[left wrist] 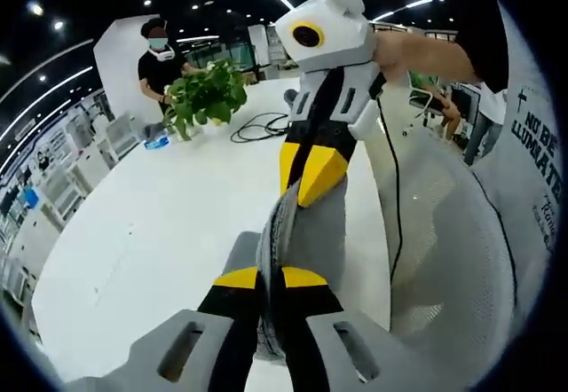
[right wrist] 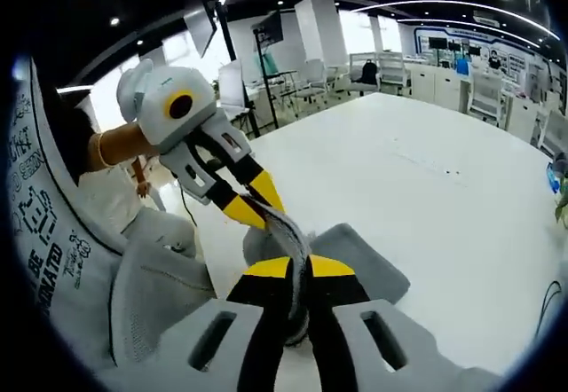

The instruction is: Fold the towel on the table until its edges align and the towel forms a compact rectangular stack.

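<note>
A grey towel (left wrist: 315, 232) hangs bunched between the two grippers above the white table (left wrist: 169, 206). My left gripper (left wrist: 271, 277) rises from the bottom of the left gripper view, its yellow-tipped jaws shut on a ridge of the cloth. My right gripper (left wrist: 311, 179) comes down from above, shut on the same edge a short way along it. In the right gripper view the right gripper (right wrist: 297, 266) pinches the towel (right wrist: 368, 263), whose lower part rests on the table (right wrist: 426, 170). The left gripper (right wrist: 256, 204) grips the fold just beyond.
A potted plant (left wrist: 206, 93), a black cable (left wrist: 262, 127) and a small blue item (left wrist: 157, 142) sit at the table's far end, where a person (left wrist: 160, 55) stands. A grey mesh chair (left wrist: 444, 232) stands beside the table, close to my arms. Broad bare tabletop lies past the towel.
</note>
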A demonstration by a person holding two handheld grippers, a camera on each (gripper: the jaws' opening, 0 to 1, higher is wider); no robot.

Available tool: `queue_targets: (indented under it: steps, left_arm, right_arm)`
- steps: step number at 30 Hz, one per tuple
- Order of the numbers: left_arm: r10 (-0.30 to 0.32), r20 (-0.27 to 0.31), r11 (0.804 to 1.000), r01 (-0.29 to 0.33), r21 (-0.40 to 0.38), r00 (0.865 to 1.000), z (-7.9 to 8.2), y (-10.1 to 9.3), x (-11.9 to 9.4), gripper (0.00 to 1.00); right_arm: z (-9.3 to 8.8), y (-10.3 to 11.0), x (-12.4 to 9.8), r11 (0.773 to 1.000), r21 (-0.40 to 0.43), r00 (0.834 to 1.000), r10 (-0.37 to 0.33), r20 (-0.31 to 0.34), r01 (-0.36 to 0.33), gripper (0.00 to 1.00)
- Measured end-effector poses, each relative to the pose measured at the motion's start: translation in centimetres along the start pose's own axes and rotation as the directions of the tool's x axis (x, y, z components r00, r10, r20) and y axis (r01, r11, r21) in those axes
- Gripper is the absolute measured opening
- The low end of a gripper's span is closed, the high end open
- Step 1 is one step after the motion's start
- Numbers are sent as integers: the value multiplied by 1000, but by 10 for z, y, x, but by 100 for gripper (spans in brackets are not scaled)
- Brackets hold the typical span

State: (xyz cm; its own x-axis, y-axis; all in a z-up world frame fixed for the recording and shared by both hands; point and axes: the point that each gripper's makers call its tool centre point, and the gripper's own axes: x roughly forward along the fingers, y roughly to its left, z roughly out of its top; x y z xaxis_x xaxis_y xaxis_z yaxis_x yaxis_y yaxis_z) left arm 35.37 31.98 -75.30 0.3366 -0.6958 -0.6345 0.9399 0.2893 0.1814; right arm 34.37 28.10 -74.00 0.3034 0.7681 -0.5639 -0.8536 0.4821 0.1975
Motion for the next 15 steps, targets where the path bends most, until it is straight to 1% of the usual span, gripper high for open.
queue_targets:
  steps: [4,7,9,15]
  left_arm:
    - [22,1,1000,-22,-22,1000,-6,13,13,7]
    - [8,-18,999,-8,-53,1000,-17,18,27,7]
    - [4,-31,998,-5,-61,1000,-23,20,35,7]
    - [-1,-63,997,-4,-73,998,-38,32,56,7]
  right_arm:
    - [-2,-17,10,1000,12,1000,-22,-7,22,4]
    - [-12,-29,21,999,29,999,-27,-40,28,4]
    - [-20,-38,30,998,48,998,-31,-59,34,4]
    - [-28,-59,45,996,78,995,-35,-89,42,4]
